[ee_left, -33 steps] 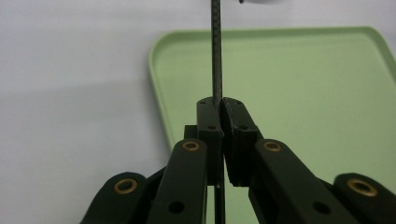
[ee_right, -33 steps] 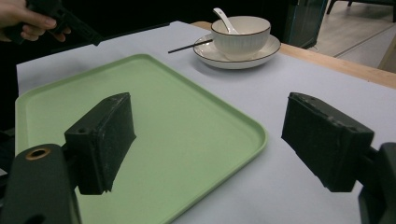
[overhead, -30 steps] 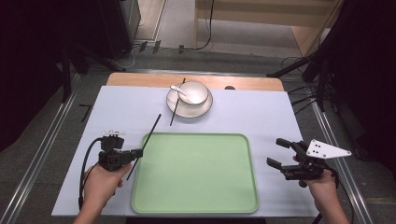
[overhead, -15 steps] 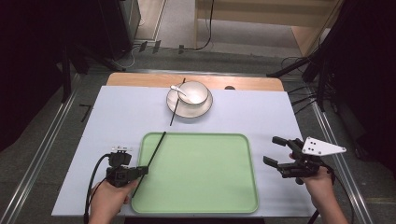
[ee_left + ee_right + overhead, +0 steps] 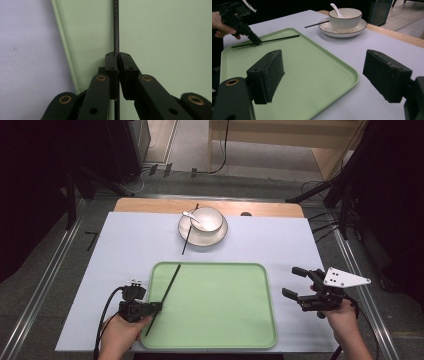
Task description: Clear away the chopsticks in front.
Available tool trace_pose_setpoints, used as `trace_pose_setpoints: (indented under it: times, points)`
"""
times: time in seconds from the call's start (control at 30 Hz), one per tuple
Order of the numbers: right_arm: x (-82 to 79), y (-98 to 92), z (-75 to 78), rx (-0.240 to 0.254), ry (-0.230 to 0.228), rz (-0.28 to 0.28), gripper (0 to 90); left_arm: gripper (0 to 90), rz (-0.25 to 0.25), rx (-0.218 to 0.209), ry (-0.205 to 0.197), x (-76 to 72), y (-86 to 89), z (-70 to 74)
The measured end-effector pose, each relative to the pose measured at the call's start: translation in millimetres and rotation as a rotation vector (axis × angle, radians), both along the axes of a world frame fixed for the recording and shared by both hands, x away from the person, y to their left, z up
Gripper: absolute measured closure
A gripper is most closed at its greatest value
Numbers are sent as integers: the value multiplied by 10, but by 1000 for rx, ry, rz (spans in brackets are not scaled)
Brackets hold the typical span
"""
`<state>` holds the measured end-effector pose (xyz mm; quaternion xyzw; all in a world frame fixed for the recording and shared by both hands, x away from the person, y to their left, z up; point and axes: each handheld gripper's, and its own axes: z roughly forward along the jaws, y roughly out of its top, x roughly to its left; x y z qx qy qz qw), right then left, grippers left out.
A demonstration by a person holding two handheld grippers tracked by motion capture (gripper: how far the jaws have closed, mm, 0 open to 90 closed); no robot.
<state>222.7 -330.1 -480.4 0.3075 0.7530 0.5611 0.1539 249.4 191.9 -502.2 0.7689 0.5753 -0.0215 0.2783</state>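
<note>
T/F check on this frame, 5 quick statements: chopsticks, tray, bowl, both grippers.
1. The left gripper is shut on a black chopstick. True.
2. The right gripper holds the other chopstick. False: its fingers are apart with nothing between them; the second chopstick leans on the saucer.
3. The held chopstick lies over the green tray. True.
4. The bowl sits on the tray. False: it sits on the saucer, beyond the tray.
5. A white spoon rests in the bowl. True.
</note>
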Motion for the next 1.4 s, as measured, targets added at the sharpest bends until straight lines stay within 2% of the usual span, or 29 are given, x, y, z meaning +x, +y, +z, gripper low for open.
trace_pose_setpoints:
  times: [0.17,0.27,0.37,0.4,0.43,0.47,0.53,0.6,0.7,0.83,0.93,1.0,1.1,1.2,1.3,1.4]
  points:
    - [-10,-5,0,7,0,1,174,789,-15,-11,-3,32,1,14]
    - [-7,-10,-5,6,1,3,174,759,-45,-32,-40,89,-16,61]
    - [-4,-7,-10,4,8,-2,174,679,-76,-61,-83,147,-14,106]
    - [-5,-6,-11,2,9,-2,174,653,-108,-67,-88,188,-4,111]
    - [-8,-4,-14,-1,9,-4,174,593,-125,-65,-81,220,-1,113]
    - [-9,-4,-17,-2,10,-5,173,573,-135,-54,-81,268,4,131]
    - [-11,-4,-20,-6,12,-9,174,530,-141,-61,-93,352,26,187]
    - [-13,-10,-14,1,10,-16,174,466,-144,-87,-91,455,34,255]
    - [-21,-12,-13,-2,11,-18,173,410,-153,-94,-109,595,29,353]
    - [-23,-19,-20,-5,14,-19,173,397,-178,-103,-94,800,-11,439]
    - [-21,-27,-28,-12,15,-27,173,383,-193,-87,-122,938,-61,516]
    - [-18,-38,-37,-13,26,-37,174,370,-201,-99,-125,1027,-105,558]
    - [-20,-43,-37,-13,25,-39,174,363,-215,-83,-153,1152,-195,624]
    - [-20,-42,-39,-14,30,-41,174,358,-229,-84,-171,1273,-279,679]
    - [-20,-47,-39,-11,31,-42,174,353,-231,-83,-192,1405,-378,711]
    - [-22,-47,-39,-10,31,-42,174,345,-241,-59,-195,1547,-474,710]
